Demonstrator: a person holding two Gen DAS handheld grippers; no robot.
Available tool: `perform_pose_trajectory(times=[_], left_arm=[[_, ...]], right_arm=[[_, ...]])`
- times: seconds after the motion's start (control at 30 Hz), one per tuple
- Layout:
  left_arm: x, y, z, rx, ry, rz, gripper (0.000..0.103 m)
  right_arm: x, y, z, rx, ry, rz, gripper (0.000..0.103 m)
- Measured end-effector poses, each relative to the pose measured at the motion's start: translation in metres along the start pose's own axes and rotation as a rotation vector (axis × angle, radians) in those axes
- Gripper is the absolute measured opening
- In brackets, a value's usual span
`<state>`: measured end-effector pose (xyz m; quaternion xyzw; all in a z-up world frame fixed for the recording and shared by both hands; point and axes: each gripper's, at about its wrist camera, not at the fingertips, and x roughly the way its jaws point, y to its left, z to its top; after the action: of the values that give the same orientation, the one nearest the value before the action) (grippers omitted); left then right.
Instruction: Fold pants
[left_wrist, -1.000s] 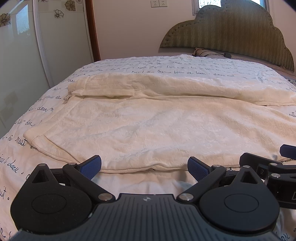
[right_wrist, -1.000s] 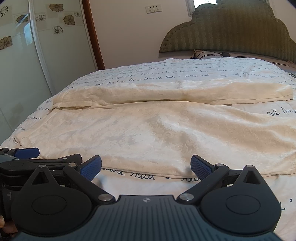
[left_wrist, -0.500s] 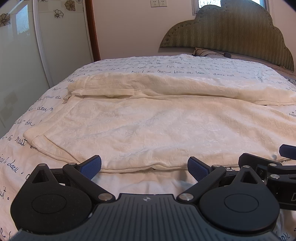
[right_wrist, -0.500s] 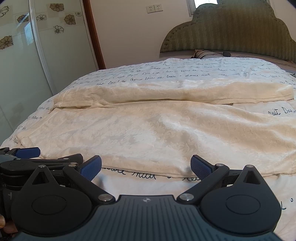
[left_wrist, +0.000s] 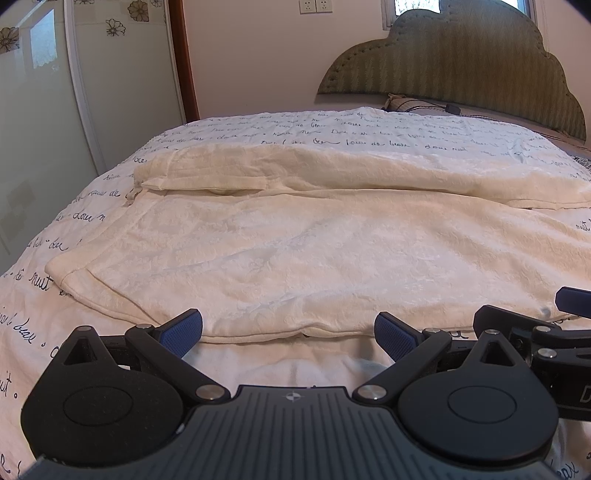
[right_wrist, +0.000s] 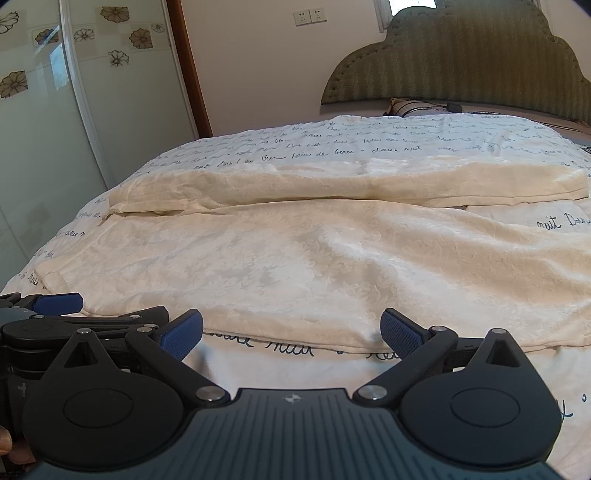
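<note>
Cream pants lie spread flat across the bed, one leg near and one leg farther back, waistband to the left. They also show in the right wrist view. My left gripper is open and empty, its blue pads just short of the pants' near edge. My right gripper is open and empty at the same near edge, farther right. Each gripper shows at the edge of the other's view.
The bed has a white cover with dark script writing. A green padded headboard and a pillow stand at the back. A glass sliding door and a wooden door frame are at the left.
Both views have shifted only slightly. Both grippers stay open at the pants' near edge.
</note>
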<state>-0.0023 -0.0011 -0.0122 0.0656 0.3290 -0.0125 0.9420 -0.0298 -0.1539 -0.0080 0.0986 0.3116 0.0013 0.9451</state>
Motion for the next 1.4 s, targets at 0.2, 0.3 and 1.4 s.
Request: perform_pose_trajectory(times=[0.2, 0.3, 1.4], left_arm=[[0.001, 0.000, 0.001, 0.007, -0.004, 0.001, 0.101], [0.002, 0.000, 0.001, 0.010, -0.003, -0.002, 0.101], [0.083, 0.064, 0.063, -0.032, -0.026, 0.053, 0.101]], right_arm=[[0.000, 0.000, 0.000, 0.002, 0.002, 0.001, 0.103], [0.001, 0.000, 0.000, 0.002, 0.005, 0.009, 0.103], [0.238, 0.047, 0.215, -0.400, -0.001, 0.203, 0.090]])
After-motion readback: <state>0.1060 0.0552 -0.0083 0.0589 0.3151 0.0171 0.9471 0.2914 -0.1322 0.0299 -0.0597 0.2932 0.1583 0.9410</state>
